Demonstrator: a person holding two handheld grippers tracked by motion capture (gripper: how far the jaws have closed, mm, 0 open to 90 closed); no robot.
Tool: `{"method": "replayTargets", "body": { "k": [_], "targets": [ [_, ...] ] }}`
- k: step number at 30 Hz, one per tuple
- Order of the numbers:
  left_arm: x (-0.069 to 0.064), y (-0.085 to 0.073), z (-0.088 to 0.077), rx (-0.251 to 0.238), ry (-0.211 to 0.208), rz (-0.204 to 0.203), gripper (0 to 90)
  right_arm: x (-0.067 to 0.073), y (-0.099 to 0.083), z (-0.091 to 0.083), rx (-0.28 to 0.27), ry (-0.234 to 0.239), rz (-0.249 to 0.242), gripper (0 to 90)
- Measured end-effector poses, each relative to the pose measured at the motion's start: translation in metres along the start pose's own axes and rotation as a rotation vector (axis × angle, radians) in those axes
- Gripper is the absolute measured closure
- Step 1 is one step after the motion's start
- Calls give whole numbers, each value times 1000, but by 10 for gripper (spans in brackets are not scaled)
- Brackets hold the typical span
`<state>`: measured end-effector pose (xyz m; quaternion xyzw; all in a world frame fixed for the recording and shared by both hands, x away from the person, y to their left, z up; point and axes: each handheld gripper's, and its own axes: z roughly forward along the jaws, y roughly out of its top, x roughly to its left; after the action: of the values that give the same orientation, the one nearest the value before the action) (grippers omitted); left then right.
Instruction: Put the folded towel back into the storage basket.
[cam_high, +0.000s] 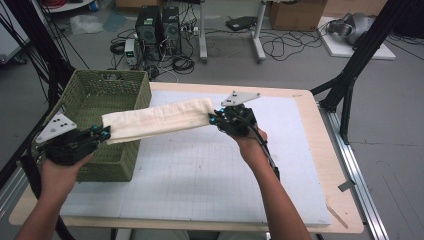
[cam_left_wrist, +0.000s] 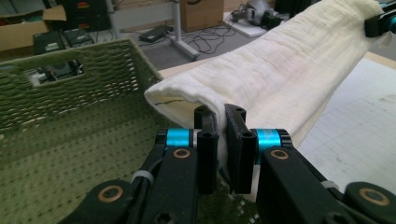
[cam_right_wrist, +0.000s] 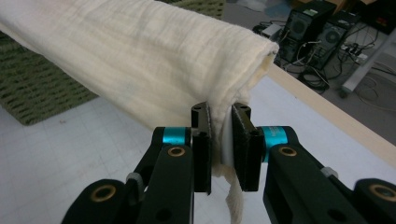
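A folded cream cloth (cam_high: 157, 120) hangs stretched in the air between my two grippers, above the table. My left gripper (cam_high: 103, 134) is shut on the cloth's left end, over the green woven basket (cam_high: 88, 90). The left gripper view shows the cloth (cam_left_wrist: 271, 74) pinched between its jaws at my left gripper (cam_left_wrist: 222, 126), with the basket (cam_left_wrist: 70, 121) below. My right gripper (cam_high: 215, 119) is shut on the cloth's right end, over the white mat. In the right gripper view the fabric (cam_right_wrist: 140, 51) is clamped at my right gripper (cam_right_wrist: 220, 122), a loose strip dangling below.
The basket stands at the table's left edge. A white gridded mat (cam_high: 210, 170) covers most of the wooden table (cam_high: 310, 130). Beyond the table lie computer towers (cam_high: 157, 27), cables and a cardboard box (cam_high: 295, 14) on the floor. A black frame leg (cam_high: 350, 75) rises at right.
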<state>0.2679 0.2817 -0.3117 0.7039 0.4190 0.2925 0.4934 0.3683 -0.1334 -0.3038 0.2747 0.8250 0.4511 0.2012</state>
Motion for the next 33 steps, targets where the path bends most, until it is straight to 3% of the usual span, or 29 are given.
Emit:
{"method": "replayTargets", "body": {
  "k": [18,33],
  "targets": [
    [49,-14,-47,-14,131,-45,835,24,63,80,-6,73,-84,800],
    [70,-24,-71,-15,213,-67,835,40,94,126,-24,116,-106,799]
  ]
}}
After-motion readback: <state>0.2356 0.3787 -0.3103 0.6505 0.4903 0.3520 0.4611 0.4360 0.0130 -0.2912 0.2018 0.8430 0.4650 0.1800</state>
